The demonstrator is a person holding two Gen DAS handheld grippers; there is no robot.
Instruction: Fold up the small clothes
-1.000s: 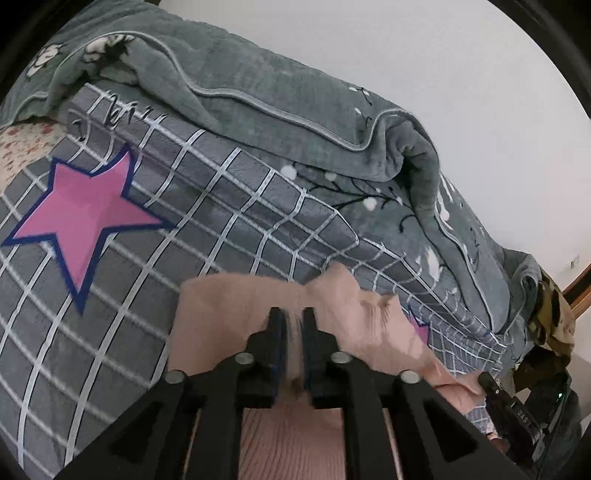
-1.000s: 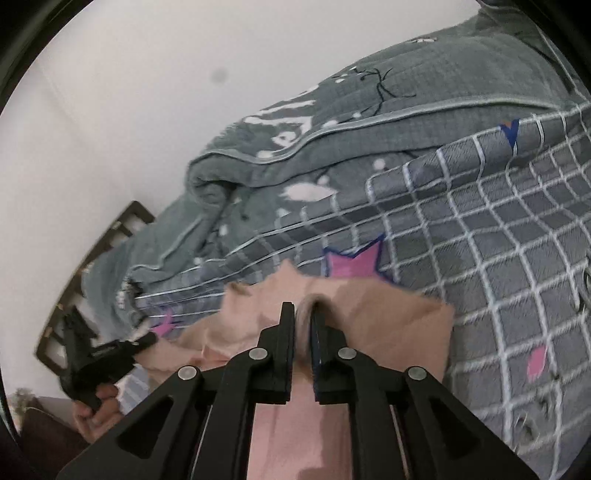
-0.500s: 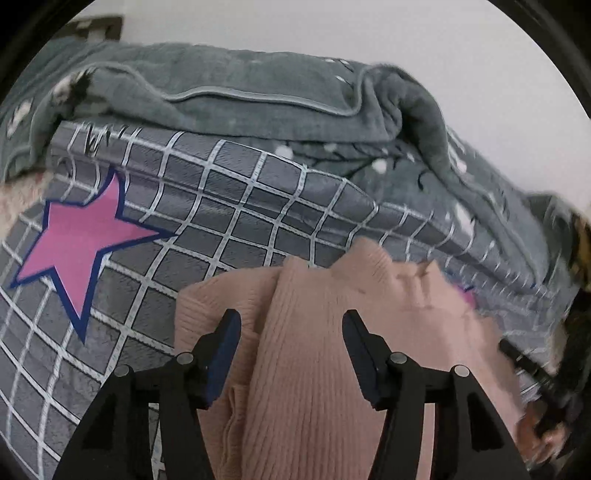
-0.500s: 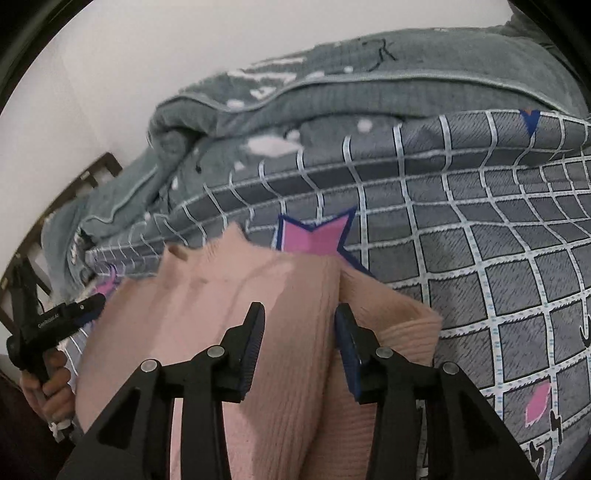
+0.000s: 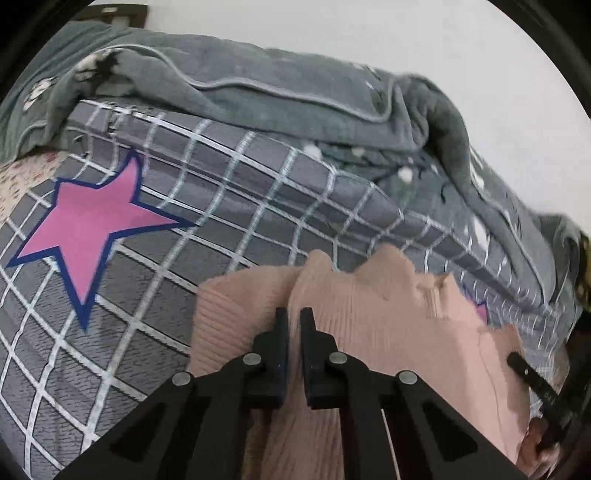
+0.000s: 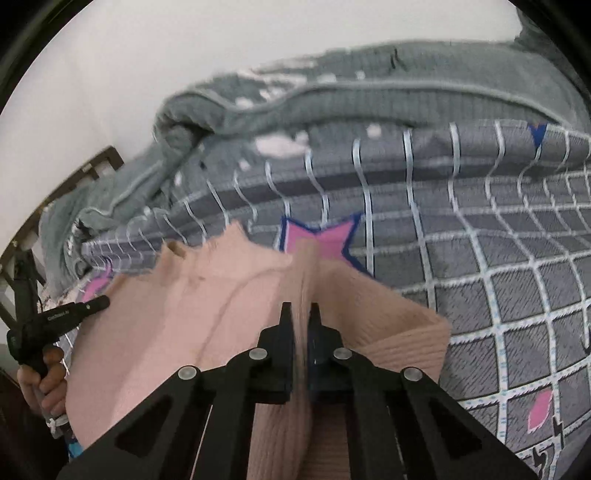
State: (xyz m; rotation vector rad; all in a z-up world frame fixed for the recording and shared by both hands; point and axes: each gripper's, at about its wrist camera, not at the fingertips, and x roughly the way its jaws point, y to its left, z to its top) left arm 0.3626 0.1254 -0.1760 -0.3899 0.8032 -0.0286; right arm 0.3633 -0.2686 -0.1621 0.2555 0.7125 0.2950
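The left gripper [image 5: 294,314] has its jaws pressed together on a raised fold of the pink knitted garment [image 5: 388,325], the ribbed cloth pinched between the pads. The right gripper [image 6: 299,310] is likewise clamped on a ridge of the same garment [image 6: 192,314], a thin upright pleat running away from its fingertips. From the right wrist view, the left gripper's handle shows at the left, with the person's hand [image 6: 44,376] wrapped around it.

The garment lies on the bed, spread crosswise between the two grippers, its long axis running from one gripper to the other and its ragged upper edge pointing toward the far side of the bed. It rests on a grey checked cover [image 5: 258,192] printed with a pink star [image 5: 92,225], which lies flat and open to the left of the left gripper. Along the far edge of the bed a rolled grey blanket [image 5: 295,99] is heaped against the white wall [image 5: 369,33], closing that side. A dark wooden bed frame [image 6: 107,158] shows at the far left corner.
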